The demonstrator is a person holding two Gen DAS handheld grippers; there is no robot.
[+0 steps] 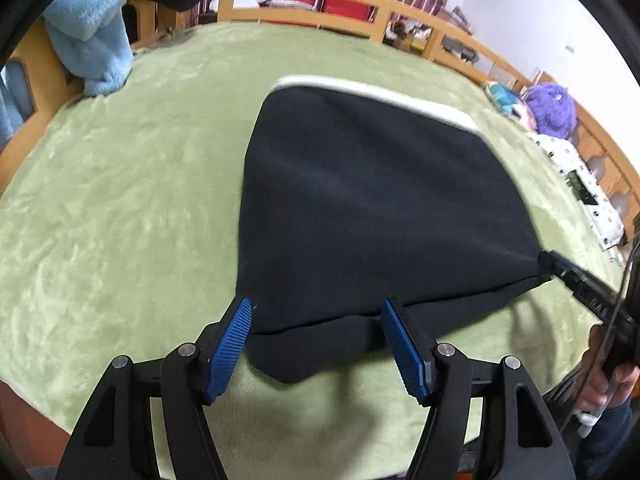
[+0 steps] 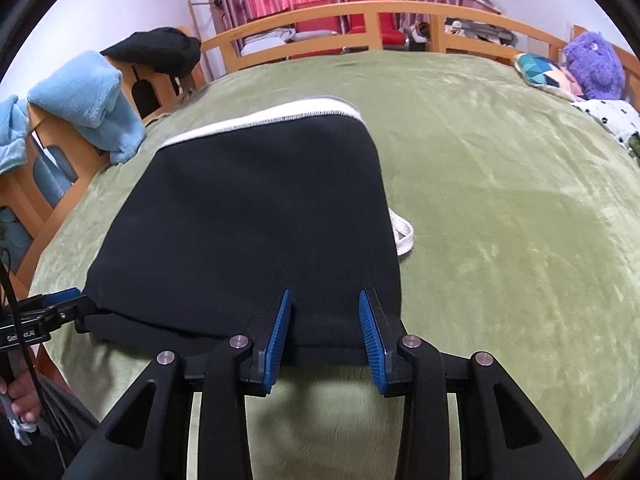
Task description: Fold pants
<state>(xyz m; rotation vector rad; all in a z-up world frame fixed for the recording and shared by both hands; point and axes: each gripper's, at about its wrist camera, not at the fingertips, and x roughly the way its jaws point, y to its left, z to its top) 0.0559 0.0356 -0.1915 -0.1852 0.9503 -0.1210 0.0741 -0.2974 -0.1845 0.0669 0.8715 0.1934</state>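
We have the black pants (image 1: pixel 372 204) folded into a thick, soft block in the middle of the plush green blanket (image 1: pixel 120 220), white lining edging the far side. The left gripper (image 1: pixel 316 344) and right gripper (image 2: pixel 325 336) both stand wide open over the near edge, holding nothing. If we drag that fleecy near edge, the layers could slide and the fold could open.

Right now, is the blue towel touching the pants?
Apart. Left wrist view shows a wide strip of green blanket between the towel and pants.
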